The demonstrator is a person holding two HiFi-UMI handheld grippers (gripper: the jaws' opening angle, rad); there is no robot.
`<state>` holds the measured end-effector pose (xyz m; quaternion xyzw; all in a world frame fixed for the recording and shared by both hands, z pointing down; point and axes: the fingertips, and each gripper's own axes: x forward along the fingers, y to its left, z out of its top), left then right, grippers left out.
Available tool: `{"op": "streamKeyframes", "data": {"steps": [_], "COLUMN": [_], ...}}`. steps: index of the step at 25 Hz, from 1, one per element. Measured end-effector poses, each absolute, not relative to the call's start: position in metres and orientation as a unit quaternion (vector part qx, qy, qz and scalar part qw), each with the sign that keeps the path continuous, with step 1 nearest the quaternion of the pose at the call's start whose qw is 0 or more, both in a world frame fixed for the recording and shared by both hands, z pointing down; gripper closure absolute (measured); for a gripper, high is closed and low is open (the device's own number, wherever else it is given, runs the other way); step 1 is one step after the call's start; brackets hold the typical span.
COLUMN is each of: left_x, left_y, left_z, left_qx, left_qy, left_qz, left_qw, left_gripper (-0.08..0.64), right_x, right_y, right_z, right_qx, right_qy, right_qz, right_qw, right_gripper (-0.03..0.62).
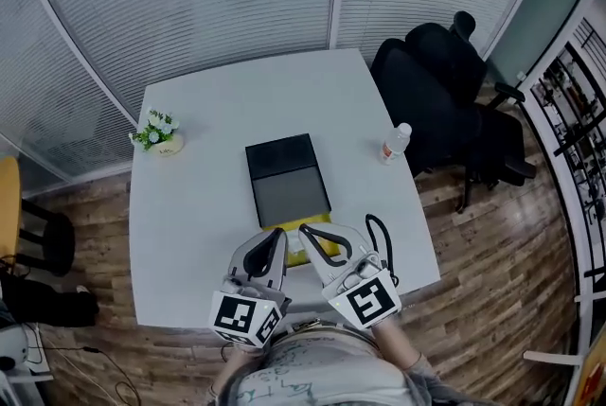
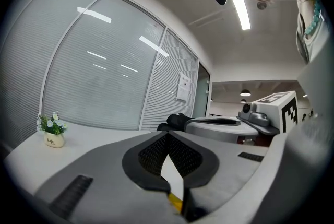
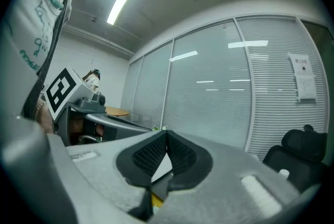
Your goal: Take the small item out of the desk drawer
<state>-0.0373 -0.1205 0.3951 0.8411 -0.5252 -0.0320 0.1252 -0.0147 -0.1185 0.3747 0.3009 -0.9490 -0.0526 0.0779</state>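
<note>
Status: early, nothing extracted. The white table ran ahead of both grippers, with a black office chair well beyond the right one at the far corner. The black drawer box sat mid-table, straight ahead of the pair. The left gripper had its jaw tips pressed together with nothing between them; only table and a sliver of yellow showed through the gap behind the tips. The right gripper was the same: tips met, empty. Both hovered side by side at the box's near end, tips close to each other. A yellow part lay just under and between them, against the box's near edge. My read is that it was the drawer pulled out, or its lining, but I couldn't confirm that from these views. The small item itself couldn't be made out, presumably in that yellow area below the tips. A bottle stood ahead and off to the right gripper's side, and a small potted plant ahead and far off to the left gripper's side. Remaining: open one pair of jaws, locate the item, grip it, lift it clear.
</note>
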Motion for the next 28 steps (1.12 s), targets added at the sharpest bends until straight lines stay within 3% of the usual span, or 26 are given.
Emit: {"op": "streamKeyframes", "data": {"steps": [28], "left_x": [-0.04], "left_y": [-0.137], "left_z": [0.41], "left_qx": [0.831], "left_qy": [-0.539], "left_qz": [-0.02], "left_qw": [0.136], "left_gripper": [0.563], "right_x": [-0.028], "right_y": [-0.137], "right_z": [0.4], "right_qx": [0.269], "right_qy": [-0.957], "right_qz": [-0.032], "right_qw": [0.101], "right_gripper": [0.589]}}
